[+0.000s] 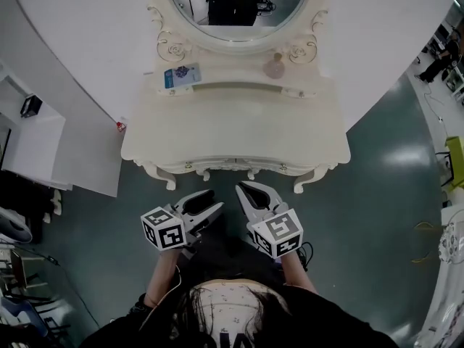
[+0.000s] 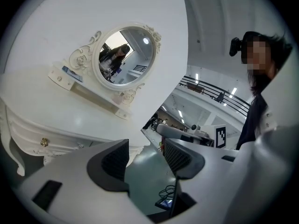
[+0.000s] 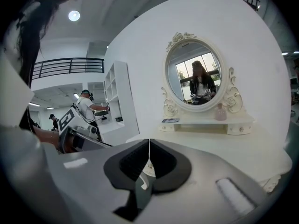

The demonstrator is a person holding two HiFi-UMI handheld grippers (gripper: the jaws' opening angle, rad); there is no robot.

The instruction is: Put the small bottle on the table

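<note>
The small pink bottle (image 1: 275, 67) stood on the shelf (image 1: 239, 87) under the mirror (image 1: 235, 9), top centre of the head view, above the white table (image 1: 239, 133), while at lower centre the left tool (image 1: 201, 203) gaped empty and the right tool (image 1: 250, 196) was closed on nothing.

A cream dressing table (image 1: 239, 133) with an oval mirror (image 1: 239, 6) stands against a curved white wall (image 1: 87, 49). The floor (image 1: 384, 194) is glossy dark green. White shelves (image 3: 119, 97) stand beside it.
</note>
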